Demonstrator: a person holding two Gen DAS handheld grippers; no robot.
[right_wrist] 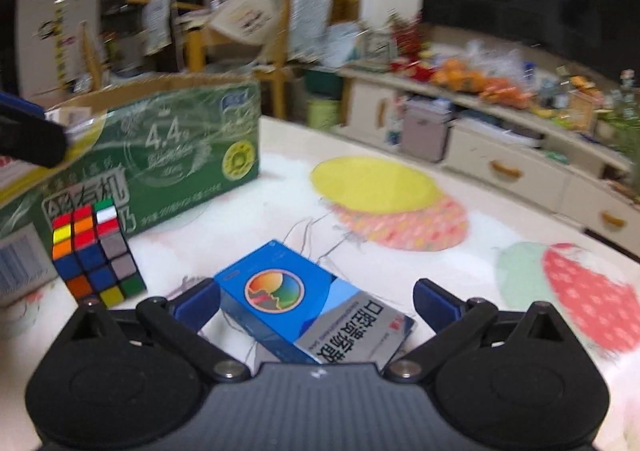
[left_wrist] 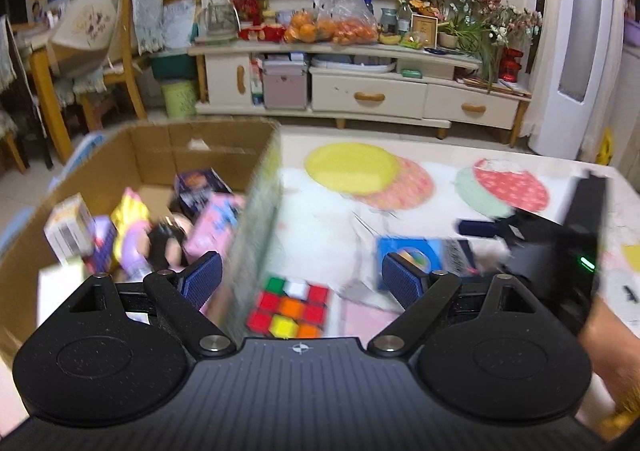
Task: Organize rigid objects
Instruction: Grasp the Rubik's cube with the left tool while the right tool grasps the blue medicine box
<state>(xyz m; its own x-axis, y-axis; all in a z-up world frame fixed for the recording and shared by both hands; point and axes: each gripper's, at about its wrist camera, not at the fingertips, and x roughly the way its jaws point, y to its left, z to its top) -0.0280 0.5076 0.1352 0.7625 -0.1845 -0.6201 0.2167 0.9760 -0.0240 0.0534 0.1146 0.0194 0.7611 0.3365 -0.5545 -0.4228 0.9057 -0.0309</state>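
Note:
A cardboard box with a green printed outer side stands on the table and holds several small packs and toys. A Rubik's cube stands on the table beside the box. A blue and grey medicine box lies flat on the table. My left gripper is open and empty, straddling the box's right wall above the cube. My right gripper is open, its fingers on either side of the medicine box, and also shows in the left wrist view.
The table has a white cloth printed with yellow, pink and green balloons. A TV cabinet with oranges and plants stands behind the table. Wooden chairs stand at the back left.

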